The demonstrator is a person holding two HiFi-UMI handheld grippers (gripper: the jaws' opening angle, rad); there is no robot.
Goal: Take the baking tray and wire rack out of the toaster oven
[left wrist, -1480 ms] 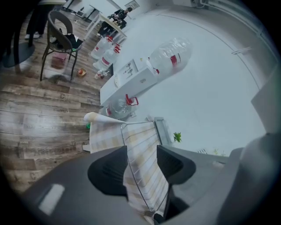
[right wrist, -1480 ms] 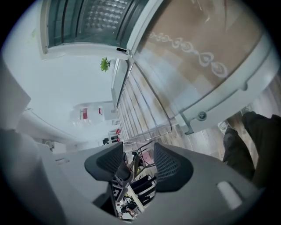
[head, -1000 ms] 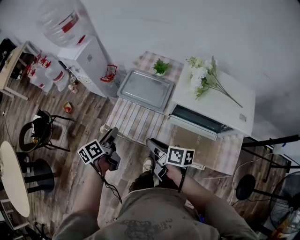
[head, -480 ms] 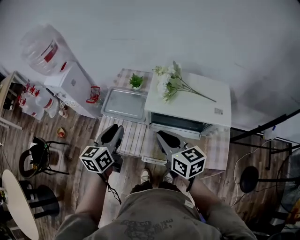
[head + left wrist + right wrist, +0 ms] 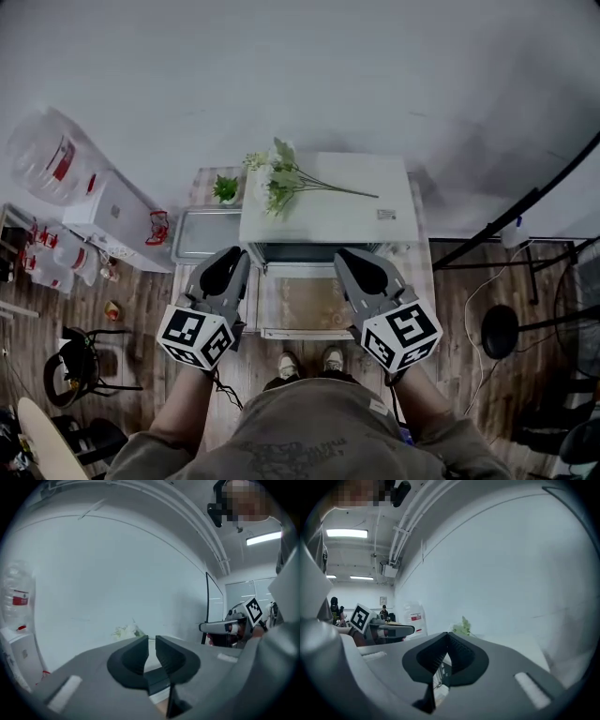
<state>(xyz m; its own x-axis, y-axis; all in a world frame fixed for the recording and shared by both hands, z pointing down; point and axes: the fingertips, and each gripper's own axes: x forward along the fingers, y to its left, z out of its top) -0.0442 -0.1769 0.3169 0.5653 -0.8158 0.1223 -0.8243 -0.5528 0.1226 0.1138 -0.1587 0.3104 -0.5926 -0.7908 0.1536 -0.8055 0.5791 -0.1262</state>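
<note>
Jaws just closed empty on my right gripper (image 5: 349, 257), a slit apart on my left gripper (image 5: 231, 255); baking tray (image 5: 197, 236) on the bench (image 5: 422, 281) at the toaster oven's (image 5: 347, 220) nine o'clock. Pinched like this, I could ram the open door (image 5: 305, 302) or miss the unseen wire rack.

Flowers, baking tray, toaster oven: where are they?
flowers (image 5: 277, 183), head view, on the blooms
baking tray (image 5: 200, 232), head view, on its flat bottom
toaster oven (image 5: 352, 214), head view, on its white top
</note>
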